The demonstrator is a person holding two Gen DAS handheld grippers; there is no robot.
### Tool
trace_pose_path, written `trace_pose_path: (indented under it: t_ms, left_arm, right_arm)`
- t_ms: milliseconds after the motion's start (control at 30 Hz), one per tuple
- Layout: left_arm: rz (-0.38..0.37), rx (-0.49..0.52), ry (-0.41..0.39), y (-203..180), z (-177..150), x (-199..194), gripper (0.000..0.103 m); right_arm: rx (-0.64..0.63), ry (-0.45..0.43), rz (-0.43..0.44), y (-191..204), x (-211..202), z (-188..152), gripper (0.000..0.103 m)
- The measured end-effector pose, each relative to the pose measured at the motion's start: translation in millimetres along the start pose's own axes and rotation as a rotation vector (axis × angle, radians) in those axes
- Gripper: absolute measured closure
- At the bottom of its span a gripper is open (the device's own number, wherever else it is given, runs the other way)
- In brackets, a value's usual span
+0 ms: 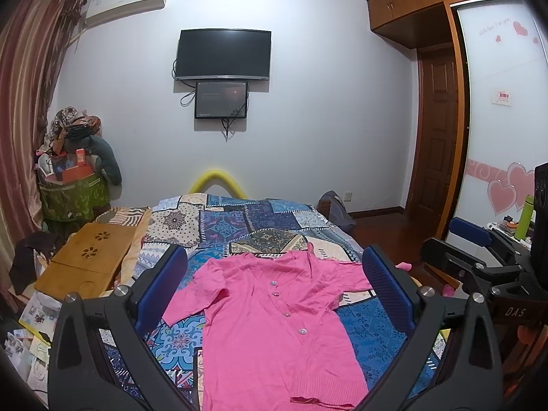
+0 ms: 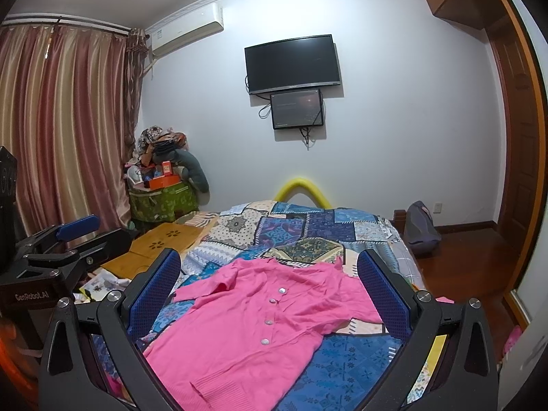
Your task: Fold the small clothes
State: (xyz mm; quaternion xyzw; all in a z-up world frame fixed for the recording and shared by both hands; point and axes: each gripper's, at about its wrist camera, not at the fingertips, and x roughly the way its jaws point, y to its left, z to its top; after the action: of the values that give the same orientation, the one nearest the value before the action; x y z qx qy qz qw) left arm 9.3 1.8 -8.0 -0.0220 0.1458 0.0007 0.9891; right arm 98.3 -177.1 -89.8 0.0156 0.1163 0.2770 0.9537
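Both my tongs hang above the bed, each spread wide and holding nothing: my left gripper [image 1: 274, 294] frames the shirt [image 1: 274, 325] between its two blue pads [image 1: 164, 284], and my right gripper [image 2: 270, 294] does the same from a little further right, its two pads [image 2: 156, 291] clear of the cloth. One pink shirt [image 2: 246, 328] lies flat on the quilt [image 1: 239, 226], front up, collar toward the far wall and ribbed hem toward me, with both short sleeves spread out to the sides. I count four pale buttons [image 1: 286, 314] running down its front in a line. From my left view I see my right gripper off at the right edge, and my right view shows my left one at the left edge, so the two sit side by side and apart. Beside the quilt on the left lies one wooden lap tray [image 1: 85, 260] with two flower cut-outs. On the far wall hang two screens, a large TV [image 1: 222, 54] and a smaller monitor [image 1: 221, 100] touching just beneath it, and one air conditioner [image 1: 126, 0] sits up near the curtain [image 2: 65, 130]. One yellow foam arch [image 1: 217, 181] pokes up behind the bed's far end.
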Motion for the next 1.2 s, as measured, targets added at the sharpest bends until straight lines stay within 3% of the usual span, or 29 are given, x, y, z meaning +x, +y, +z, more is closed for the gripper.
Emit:
trace_pose_path:
  t_ms: [1200]
  left_arm:
    - [0.000, -0.001, 0.005, 0.2, -0.8, 1.4, 0.000]
  right_arm:
    - [0.002, 0.004, -0.001, -0.2, 2.0, -2.5, 0.001]
